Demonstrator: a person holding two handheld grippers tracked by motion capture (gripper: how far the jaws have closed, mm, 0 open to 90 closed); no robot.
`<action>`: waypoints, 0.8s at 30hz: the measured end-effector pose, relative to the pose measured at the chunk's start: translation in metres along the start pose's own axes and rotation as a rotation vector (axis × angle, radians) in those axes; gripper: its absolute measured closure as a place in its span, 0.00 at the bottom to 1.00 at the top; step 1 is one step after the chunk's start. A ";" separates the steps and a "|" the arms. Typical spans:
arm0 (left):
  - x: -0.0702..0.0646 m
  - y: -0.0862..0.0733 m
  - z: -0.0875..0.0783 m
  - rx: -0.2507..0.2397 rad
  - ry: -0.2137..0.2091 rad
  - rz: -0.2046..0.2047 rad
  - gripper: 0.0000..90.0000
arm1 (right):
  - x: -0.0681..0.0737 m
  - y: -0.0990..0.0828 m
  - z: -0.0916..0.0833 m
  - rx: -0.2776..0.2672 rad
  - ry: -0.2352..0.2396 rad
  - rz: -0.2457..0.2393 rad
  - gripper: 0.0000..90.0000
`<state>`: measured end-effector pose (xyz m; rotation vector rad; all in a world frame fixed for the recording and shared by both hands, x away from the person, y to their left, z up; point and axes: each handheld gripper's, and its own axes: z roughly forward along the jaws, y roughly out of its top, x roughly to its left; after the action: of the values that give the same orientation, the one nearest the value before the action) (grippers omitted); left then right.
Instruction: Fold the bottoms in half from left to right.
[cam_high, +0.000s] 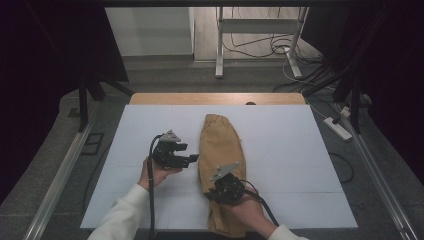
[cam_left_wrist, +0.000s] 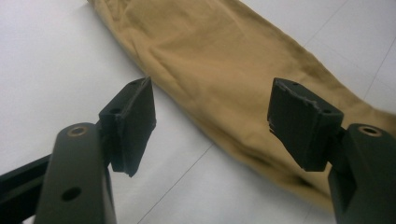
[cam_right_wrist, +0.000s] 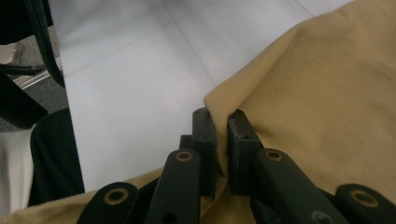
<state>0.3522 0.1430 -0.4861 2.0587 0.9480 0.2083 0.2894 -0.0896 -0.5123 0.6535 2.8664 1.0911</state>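
Table (cam_high: 300, 150): white sheet, center frame. Tan garment (cam_high: 220, 150): long folded cloth, lying center, running toward bottom edge. Right tool (cam_right_wrist: 222, 140): pressed together, pinching the garment's edge fold at lower center; best drawn level, keeping the fold flat. Left tool (cam_left_wrist: 210, 121): spread, just left of the garment, holding nothing. Cables on the floor, upper right; no obstruction.

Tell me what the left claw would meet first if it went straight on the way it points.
Probably the tan cloth: the open left claw points at its near edge, with bare white table just before it. Depth is hard to judge.
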 end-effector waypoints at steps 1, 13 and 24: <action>0.000 0.000 0.000 0.000 0.000 0.001 0.35 | 0.002 0.001 0.002 0.003 0.000 -0.010 0.93; 0.000 0.000 -0.001 -0.003 0.003 0.003 0.35 | 0.007 0.000 0.004 -0.020 0.026 -0.031 0.71; 0.001 0.000 -0.002 -0.007 0.005 0.000 0.35 | -0.006 0.007 -0.027 -0.166 -0.021 0.012 0.49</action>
<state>0.3520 0.1454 -0.4847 2.0526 0.9484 0.2165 0.2936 -0.1047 -0.4884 0.6684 2.7186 1.2980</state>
